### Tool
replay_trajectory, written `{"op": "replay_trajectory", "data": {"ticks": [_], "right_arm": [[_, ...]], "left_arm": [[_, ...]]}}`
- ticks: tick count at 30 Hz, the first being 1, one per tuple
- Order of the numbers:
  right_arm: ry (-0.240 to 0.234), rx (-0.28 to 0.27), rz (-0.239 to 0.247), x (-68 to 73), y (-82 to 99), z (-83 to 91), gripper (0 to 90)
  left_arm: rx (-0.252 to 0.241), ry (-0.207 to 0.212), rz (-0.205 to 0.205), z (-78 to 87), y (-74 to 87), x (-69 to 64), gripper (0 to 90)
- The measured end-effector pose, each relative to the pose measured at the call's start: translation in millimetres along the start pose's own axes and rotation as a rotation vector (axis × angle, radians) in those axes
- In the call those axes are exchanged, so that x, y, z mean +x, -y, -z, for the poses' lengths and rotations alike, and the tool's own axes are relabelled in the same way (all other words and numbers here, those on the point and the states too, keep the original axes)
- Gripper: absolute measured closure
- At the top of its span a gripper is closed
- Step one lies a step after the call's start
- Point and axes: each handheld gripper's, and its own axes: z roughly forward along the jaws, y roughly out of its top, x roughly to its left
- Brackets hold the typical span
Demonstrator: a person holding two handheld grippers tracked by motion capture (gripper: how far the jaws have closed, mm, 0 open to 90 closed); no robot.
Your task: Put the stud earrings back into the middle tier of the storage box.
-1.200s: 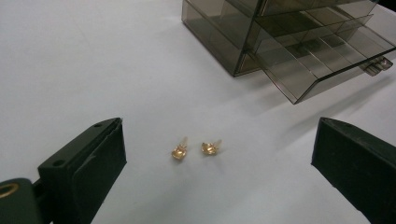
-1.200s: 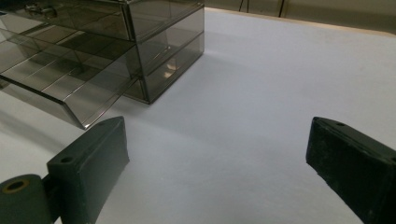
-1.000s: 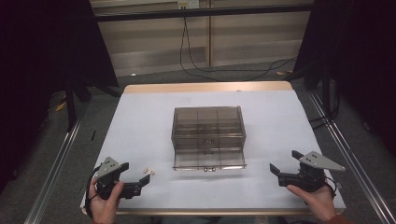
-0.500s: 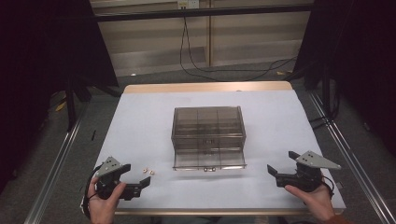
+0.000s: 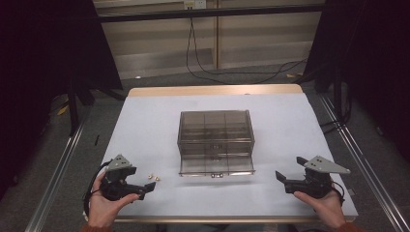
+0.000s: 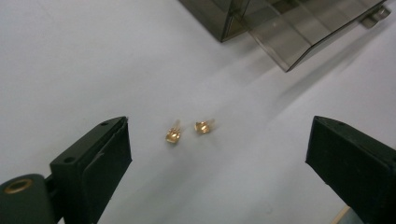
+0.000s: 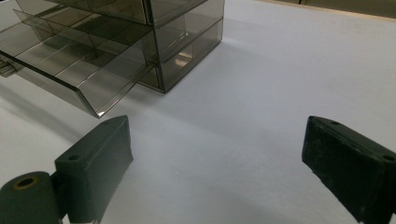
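A smoky clear plastic drawer box (image 5: 216, 140) stands mid-table, its top drawer (image 5: 216, 164) pulled out toward me. Two small gold studs (image 6: 187, 131) lie side by side on the white table, just left of the box front (image 5: 154, 178). My left gripper (image 5: 149, 186) is open at the front left, jaws pointing at the studs, a short way from them. In the left gripper view the studs lie between and beyond its jaws (image 6: 219, 154). My right gripper (image 5: 282, 180) is open at the front right, holding nothing; in the right gripper view (image 7: 215, 158) the box (image 7: 140, 42) is to its upper left.
The white table (image 5: 145, 125) has a wooden far edge and metal rails along both sides. Cables hang behind the table. The drawer's divided compartments (image 7: 79, 60) look bare.
Both hands have shifted only slightly; the right gripper has edged a little left and toward me. The studs and box lie as before.
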Motion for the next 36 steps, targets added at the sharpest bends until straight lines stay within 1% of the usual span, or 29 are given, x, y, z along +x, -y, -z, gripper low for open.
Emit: {"op": "replay_trajectory", "data": {"ticks": [1,2,3,4,7,8,9,10,11,12,13,14,17,18,19,21,22,23,24,25,26,28,29,30,31,33,34,35,36], "right_arm": [[0.002,0.002,0.002,0.3,0.0,-0.1,7.9],[-0.001,0.003,0.004,0.4,0.0,-0.4,8.1],[-0.001,0.007,0.002,0.8,-0.1,-0.6,8.4],[-0.001,0.007,0.002,0.8,-0.1,-0.6,8.4],[-0.014,0.015,0.008,1.6,0.0,-2.0,8.9],[-0.016,0.016,0.011,1.5,-0.1,-2.2,9.0],[-0.016,0.016,0.011,1.5,-0.1,-2.2,9.0],[-0.021,0.018,0.012,1.4,0.0,-2.3,9.0],[-0.022,0.018,0.009,1.6,0.0,-2.4,9.1],[-0.024,0.019,0.009,1.6,0.0,-2.4,9.1],[-0.025,0.019,0.01,1.6,0.0,-2.4,9.2],[-0.025,0.019,0.01,1.6,0.0,-2.4,9.2],[-0.032,0.021,0.013,1.7,-0.1,-2.7,9.4],[-0.034,0.021,0.015,2.0,-0.1,-2.8,9.4],[-0.036,0.02,0.014,2.2,-0.1,-3.0,9.4],[-0.038,0.024,0.012,2.3,-0.1,-3.2,9.4],[-0.038,0.024,0.012,2.3,-0.1,-3.2,9.4],[-0.039,0.023,0.009,2.4,-0.2,-3.2,9.4],[-0.04,0.022,0.009,2.4,-0.2,-3.2,9.4],[-0.04,0.022,0.009,2.4,-0.2,-3.2,9.4],[-0.04,0.023,0.009,2.5,-0.3,-3.3,9.4],[-0.041,0.024,0.009,2.5,-0.3,-3.4,9.4],[-0.043,0.026,0.012,2.4,-0.3,-3.4,9.4],[-0.046,0.027,0.013,2.5,-0.3,-3.5,9.4],[-0.042,0.027,0.014,2.6,-0.3,-3.6,9.4],[-0.045,0.029,0.012,2.8,-0.3,-3.6,9.4],[-0.045,0.029,0.012,2.8,-0.3,-3.5,9.4],[-0.045,0.03,0.011,2.8,-0.3,-3.5,9.4],[-0.045,0.03,0.011,2.8,-0.3,-3.5,9.4]], "left_arm": [[0.025,-0.011,-0.014,-0.2,-1.5,0.7,11.3],[0.059,-0.002,-0.016,-1.0,-5.0,5.1,13.2],[0.059,-0.002,-0.016,-1.0,-5.0,5.1,15.6],[0.07,-0.006,-0.024,-2.2,-6.4,6.7,15.6],[0.108,-0.001,-0.032,-7.8,-10.8,11.6,25.0],[0.135,-0.012,-0.044,-11.4,-13.3,13.5,28.0],[0.135,-0.012,-0.044,-11.4,-13.3,13.5,28.8],[0.147,-0.001,-0.048,-12.8,-15.0,15.1,28.8],[0.155,0.003,-0.057,-13.9,-16.7,16.4,33.6],[0.157,-0.001,-0.068,-15.1,-18.2,16.8,35.9],[0.173,-0.006,-0.078,-15.3,-20.7,18.0,36.6],[0.178,0.013,-0.08,-16.9,-22.4,19.4,36.6],[0.258,0.034,-0.135,-21.8,-28.8,20.1,40.0],[0.272,0.032,-0.15,-23.0,-31.4,19.7,41.9],[0.284,0.035,-0.153,-24.1,-33.5,19.5,44.8],[0.31,0.03,-0.176,-27.8,-37.2,20.2,49.6],[0.31,0.03,-0.176,-27.8,-37.2,20.2,52.7],[0.335,0.049,-0.182,-30.7,-39.2,23.1,56.2],[0.346,0.041,-0.182,-32.5,-39.8,23.8,57.0],[0.346,0.041,-0.182,-32.5,-39.8,23.8,59.0],[0.353,0.042,-0.174,-34.2,-40.3,24.7,59.0],[0.371,0.046,-0.201,-37.2,-42.6,27.2,61.3],[0.386,0.03,-0.187,-39.3,-43.5,27.4,61.5],[0.397,0.028,-0.184,-40.7,-44.2,27.6,61.9],[0.407,0.043,-0.184,-42.7,-45.0,28.5,62.1],[0.435,0.031,-0.2,-48.5,-47.0,30.5,65.5],[0.427,0.036,-0.191,-50.4,-46.7,30.4,65.9],[0.437,0.039,-0.2,-50.8,-48.0,31.1,66.9],[0.437,0.039,-0.2,-50.8,-48.0,31.1,67.6]]}}
